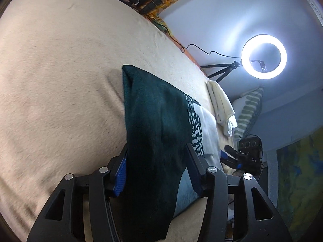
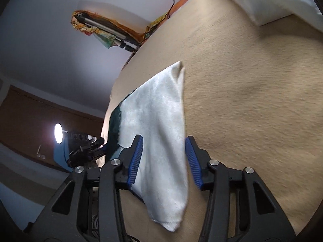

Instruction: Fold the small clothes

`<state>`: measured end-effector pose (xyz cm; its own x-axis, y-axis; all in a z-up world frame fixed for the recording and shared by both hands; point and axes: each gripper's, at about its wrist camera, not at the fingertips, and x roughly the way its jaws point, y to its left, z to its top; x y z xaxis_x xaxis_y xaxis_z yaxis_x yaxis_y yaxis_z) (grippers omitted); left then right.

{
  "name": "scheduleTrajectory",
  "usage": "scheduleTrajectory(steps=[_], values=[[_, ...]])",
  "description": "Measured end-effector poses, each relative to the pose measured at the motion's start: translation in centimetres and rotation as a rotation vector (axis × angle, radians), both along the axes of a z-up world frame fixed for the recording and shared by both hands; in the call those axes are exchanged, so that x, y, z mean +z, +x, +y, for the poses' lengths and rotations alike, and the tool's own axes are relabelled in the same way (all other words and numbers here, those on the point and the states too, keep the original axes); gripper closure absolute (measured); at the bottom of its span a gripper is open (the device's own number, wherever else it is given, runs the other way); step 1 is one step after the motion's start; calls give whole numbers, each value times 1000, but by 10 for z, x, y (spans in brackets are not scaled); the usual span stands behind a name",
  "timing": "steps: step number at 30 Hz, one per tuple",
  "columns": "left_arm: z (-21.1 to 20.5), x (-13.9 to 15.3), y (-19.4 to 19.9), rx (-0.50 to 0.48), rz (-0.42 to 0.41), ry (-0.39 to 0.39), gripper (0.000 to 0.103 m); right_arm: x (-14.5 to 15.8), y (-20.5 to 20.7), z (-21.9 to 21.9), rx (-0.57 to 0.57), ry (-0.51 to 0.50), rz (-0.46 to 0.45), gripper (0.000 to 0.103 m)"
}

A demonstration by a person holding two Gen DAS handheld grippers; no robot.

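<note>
The left gripper point(image 1: 157, 167) has its jaws spread, with the dark teal end of the small garment point(image 1: 153, 121) lying between them; the cloth fills most of the gap, and whether the pads actually press on it cannot be told. The garment stretches toward 1 o'clock across the beige blanket point(image 1: 60, 80), showing a black-and-white patterned band and then a pale panel. Beyond it, at 2 o'clock, lies a cream cloth point(image 1: 221, 104), with a striped pillow point(image 1: 249, 111) just beside it and a lit ring light point(image 1: 264, 56) on a tripod higher up.

In the right wrist view, the right gripper point(image 2: 164, 161) also has its jaws spread, with the white end of the same garment point(image 2: 159, 125) between them; a gap shows at the right pad, so nothing is pinched. The cloth's corner hangs down toward 6 o'clock. The other gripper shows at 9 o'clock, at the teal end.
</note>
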<state>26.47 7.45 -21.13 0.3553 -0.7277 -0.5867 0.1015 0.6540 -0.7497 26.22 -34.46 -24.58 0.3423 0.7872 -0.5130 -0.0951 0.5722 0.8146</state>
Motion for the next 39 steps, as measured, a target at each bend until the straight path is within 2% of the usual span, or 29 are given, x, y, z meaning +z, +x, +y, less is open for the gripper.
scheduleTrajectory(steps=[3,5,7,8,10,13,22,27,39], values=[[-8,0,4,-5,-8,-1,61,-2,8,16,27,21,-4,61],[-13,-1,7,-5,-4,16,76,-3,15,29,37,17,-1,67],[-13,-3,9,15,6,23,97,-3,18,38,38,-9,5,75],[-14,-4,10,19,11,16,97,-1,19,43,40,-29,5,85],[-17,2,7,26,-18,45,99,6,15,50,47,-98,-19,92],[-24,16,1,9,-87,112,100,22,8,55,55,-191,-67,96],[-36,52,-13,-2,-194,167,100,72,-10,57,44,-312,-173,98],[-47,69,-16,-21,-233,172,100,93,-19,58,57,-366,-224,98],[-81,102,-6,-77,-303,159,101,131,-23,27,1,-402,-293,98]])
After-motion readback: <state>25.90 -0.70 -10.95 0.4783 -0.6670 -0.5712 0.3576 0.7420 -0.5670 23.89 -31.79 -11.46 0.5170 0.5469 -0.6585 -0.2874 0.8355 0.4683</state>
